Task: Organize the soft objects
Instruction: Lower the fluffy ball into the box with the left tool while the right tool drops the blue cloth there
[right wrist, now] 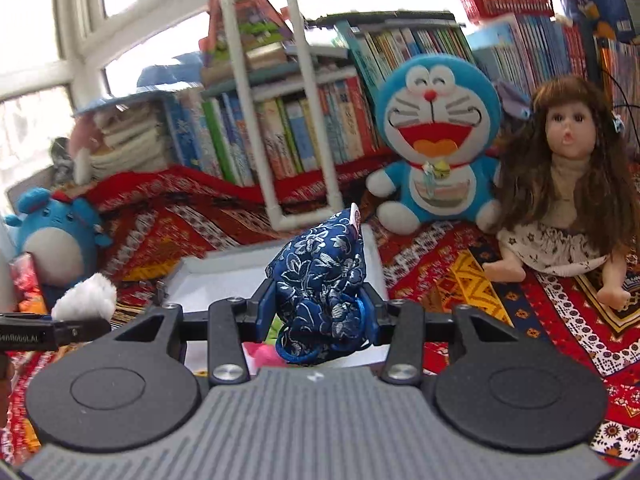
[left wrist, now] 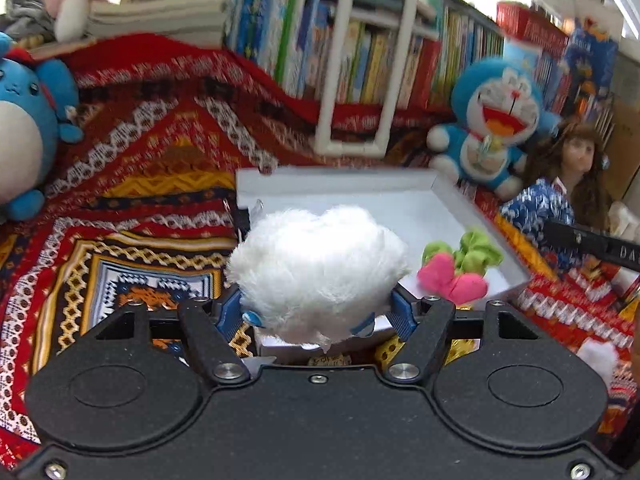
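In the left wrist view my left gripper [left wrist: 318, 312] is shut on a white fluffy plush ball [left wrist: 316, 268], held above the near edge of a white shallow box [left wrist: 336, 184]. A pink and green soft toy [left wrist: 456, 272] lies in that box at its right side. In the right wrist view my right gripper [right wrist: 320, 312] is shut on a dark blue floral fabric pouch [right wrist: 320, 276] with a blue cord, over the same white box [right wrist: 224, 268]. The white plush ball [right wrist: 86, 296] and the left gripper's black body show at the left of that view.
A patterned red blanket [left wrist: 152, 168] covers the surface. A blue cat plush [right wrist: 436, 140] and a long-haired doll [right wrist: 568, 184] sit at the back right, a round blue plush [left wrist: 28, 120] at the left. Books [left wrist: 360, 64] and a white frame [right wrist: 280, 100] stand behind.
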`<state>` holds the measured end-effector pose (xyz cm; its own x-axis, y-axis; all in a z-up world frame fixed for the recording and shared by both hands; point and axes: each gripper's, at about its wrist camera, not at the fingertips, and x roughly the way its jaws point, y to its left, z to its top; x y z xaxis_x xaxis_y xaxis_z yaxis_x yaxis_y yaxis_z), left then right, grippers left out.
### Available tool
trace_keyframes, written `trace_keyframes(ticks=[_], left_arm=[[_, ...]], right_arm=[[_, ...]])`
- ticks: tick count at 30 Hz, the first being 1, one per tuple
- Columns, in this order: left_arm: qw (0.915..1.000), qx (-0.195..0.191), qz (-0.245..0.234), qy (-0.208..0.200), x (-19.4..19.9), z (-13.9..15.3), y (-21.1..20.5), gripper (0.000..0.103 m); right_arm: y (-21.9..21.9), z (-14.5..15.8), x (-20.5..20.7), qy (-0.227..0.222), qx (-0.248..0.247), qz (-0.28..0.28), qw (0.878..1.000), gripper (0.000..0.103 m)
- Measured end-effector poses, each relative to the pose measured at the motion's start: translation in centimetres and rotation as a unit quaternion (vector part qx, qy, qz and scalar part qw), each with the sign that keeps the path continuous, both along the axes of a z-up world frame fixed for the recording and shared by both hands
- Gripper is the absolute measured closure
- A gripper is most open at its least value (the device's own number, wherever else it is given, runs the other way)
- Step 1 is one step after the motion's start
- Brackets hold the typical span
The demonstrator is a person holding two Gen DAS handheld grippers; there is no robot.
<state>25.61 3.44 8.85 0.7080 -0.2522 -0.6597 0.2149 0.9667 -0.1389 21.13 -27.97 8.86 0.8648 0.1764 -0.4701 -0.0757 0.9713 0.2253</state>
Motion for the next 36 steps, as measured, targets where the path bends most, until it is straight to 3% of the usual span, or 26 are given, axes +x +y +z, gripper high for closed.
trace_keyframes(ticks=[13, 27, 36], left_arm=[[0.9985, 0.046, -0.007, 0.028, 2.7, -2.8, -2.9, 0.034], [0.9977, 0.049, 0.001, 0.046, 4.5, -4.6, -3.0, 0.034], [0.9982, 0.042, 0.0, 0.044, 4.4, -4.5, -2.7, 0.032]], right_arm=[[1.2, -2.2, 3.7, 0.052, -0.015, -0.002, 0.999, 0.055], [1.9, -2.8, 5.1, 0.073, -0.018, -0.013, 0.997, 0.054], [1.2, -4.1, 5.6, 0.1, 0.013, -0.005, 0.995, 0.053]])
